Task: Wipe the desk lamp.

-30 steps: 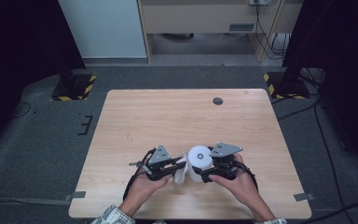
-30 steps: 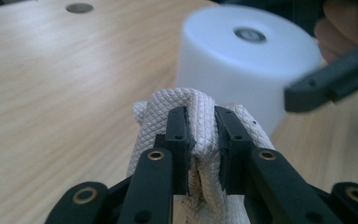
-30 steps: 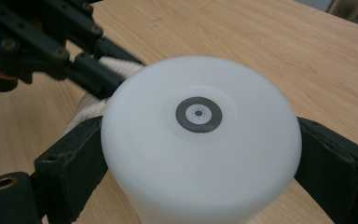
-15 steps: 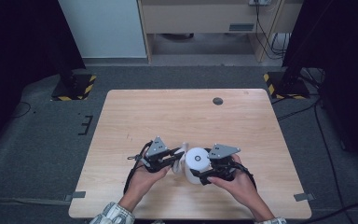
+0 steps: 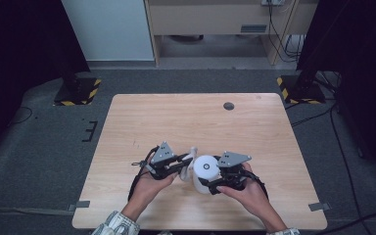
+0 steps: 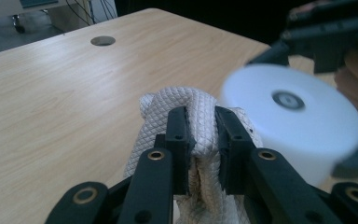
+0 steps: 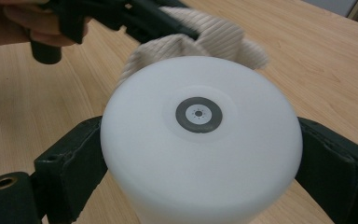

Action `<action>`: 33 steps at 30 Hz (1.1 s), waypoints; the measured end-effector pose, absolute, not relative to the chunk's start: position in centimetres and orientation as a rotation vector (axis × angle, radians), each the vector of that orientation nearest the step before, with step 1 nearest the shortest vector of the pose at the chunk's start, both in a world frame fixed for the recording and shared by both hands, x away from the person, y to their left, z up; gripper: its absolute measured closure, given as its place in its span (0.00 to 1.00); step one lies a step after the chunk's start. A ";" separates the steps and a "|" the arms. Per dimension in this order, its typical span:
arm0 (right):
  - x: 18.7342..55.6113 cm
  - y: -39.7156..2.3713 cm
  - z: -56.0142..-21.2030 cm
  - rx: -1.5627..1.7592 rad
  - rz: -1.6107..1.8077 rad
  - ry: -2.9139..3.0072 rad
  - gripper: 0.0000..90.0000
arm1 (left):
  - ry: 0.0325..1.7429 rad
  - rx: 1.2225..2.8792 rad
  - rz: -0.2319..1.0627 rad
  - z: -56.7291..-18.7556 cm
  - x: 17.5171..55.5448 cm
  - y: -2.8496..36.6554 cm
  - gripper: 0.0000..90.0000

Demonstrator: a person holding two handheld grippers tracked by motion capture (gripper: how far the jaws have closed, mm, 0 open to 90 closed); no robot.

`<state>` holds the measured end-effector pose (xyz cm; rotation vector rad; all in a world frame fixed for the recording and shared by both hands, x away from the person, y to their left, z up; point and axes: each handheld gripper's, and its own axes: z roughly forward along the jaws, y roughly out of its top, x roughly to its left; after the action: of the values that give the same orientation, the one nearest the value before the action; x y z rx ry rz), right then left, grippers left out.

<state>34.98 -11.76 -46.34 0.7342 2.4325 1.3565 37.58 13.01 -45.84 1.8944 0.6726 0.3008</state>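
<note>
The left gripper [image 5: 185, 164] has slid a little toward the left side of the table since a second ago, and the cloth has come with it. The right gripper [image 5: 214, 182] has stayed put.

Close to the person, near the front edge of the table, the left gripper's two black jaws are pinched tight on a white, bumpy, woven cloth [image 6: 186, 109]. The cloth is bunched up between them. Just beside it, touching the cloth, is a round white plastic cup turned bottom-up [image 7: 200, 140], with a small grey ring on its flat top. The right gripper's jaws hug that cup on both sides and hold it above the wood.

It looks like wiping the cup. To do it well, I think the right gripper should keep the cup steady and not squeeze too hard, while the left one rubs the cloth all the way round the side without letting it slip out.

Farther off, the pale wooden table [image 5: 176, 117] has a small round hole [image 5: 228, 105] near its back edge. Behind it are grey carpet, a light cupboard [image 5: 215, 19] and dark stands with yellow-and-black striped feet [image 5: 81, 93].
</note>
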 end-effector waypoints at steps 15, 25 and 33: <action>34.9 -11.8 -46.5 0.739 1.366 2.424 0.10 | 0.645 2.080 0.215 -49.4 40.0 11.5 0.85; 35.0 -11.8 -46.5 0.737 1.370 2.422 0.10 | 0.628 1.915 0.267 -46.2 39.5 11.8 0.85; 35.0 -11.8 -46.5 0.733 1.369 2.423 0.10 | 0.650 2.038 0.272 -48.8 40.1 10.6 0.85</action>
<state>35.00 -11.82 -46.54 0.7325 2.4231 1.3693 40.06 10.64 -48.81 2.0385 0.6503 0.2721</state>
